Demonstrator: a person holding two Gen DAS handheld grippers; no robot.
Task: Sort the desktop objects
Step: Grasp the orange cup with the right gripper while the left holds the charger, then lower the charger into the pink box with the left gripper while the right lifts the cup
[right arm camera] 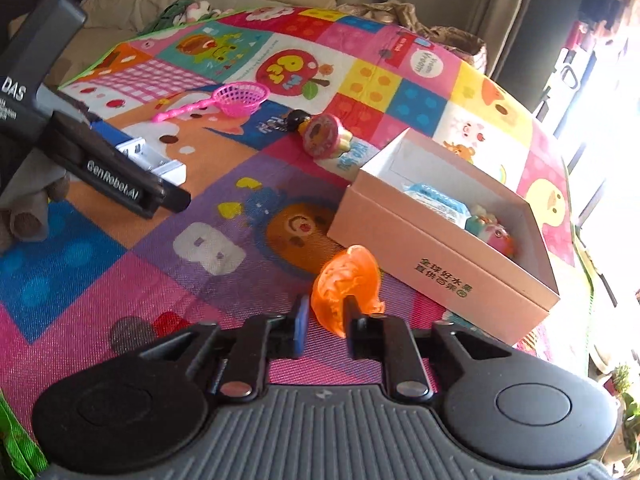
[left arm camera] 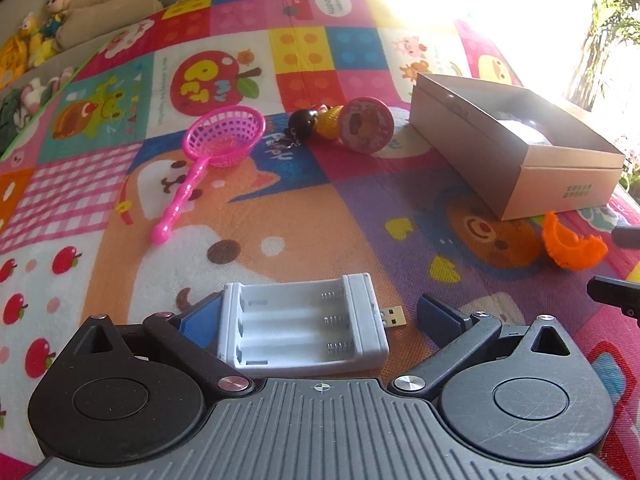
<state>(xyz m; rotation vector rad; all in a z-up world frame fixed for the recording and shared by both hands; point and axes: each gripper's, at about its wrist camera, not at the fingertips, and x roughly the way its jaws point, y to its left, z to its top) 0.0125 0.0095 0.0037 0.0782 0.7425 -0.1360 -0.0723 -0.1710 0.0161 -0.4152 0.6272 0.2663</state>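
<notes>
While uncaught, white battery charger [left arm camera: 304,326] (three empty slots)

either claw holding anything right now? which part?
Left claw is open around the white battery charger, not clamped. Right claw is nearly shut at the orange toy's lower edge; whether it grips cannot be told.

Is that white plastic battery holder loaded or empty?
Empty. The white plastic battery holder lies face up, and all three slots show bare springs with no batteries.
</notes>
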